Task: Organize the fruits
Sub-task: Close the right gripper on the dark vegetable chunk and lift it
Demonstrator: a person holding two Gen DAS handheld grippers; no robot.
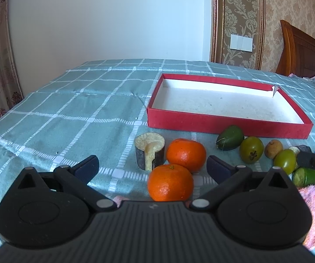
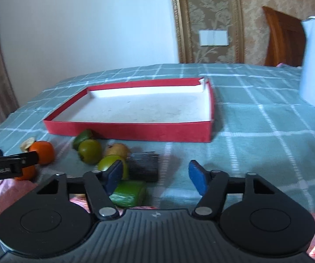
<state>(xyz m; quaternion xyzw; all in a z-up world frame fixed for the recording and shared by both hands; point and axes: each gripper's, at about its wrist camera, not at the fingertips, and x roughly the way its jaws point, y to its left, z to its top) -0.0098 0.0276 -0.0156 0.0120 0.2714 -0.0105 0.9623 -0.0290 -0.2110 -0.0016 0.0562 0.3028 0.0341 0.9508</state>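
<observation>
While the red box (image 2: 122,131) sits empty beyond the fruit, my right claw (image 2: 156,176) stands partly apart with nothing clamped. A dark block (image 2: 144,166) lies just ahead between its fingers, its long axis across my line, though blur keeps me from naming it. My left claw (image 1: 152,166) stands wide apart, empty, with the near orange (image 1: 170,183) between its fingers, so that hand is nearer the oranges.
</observation>
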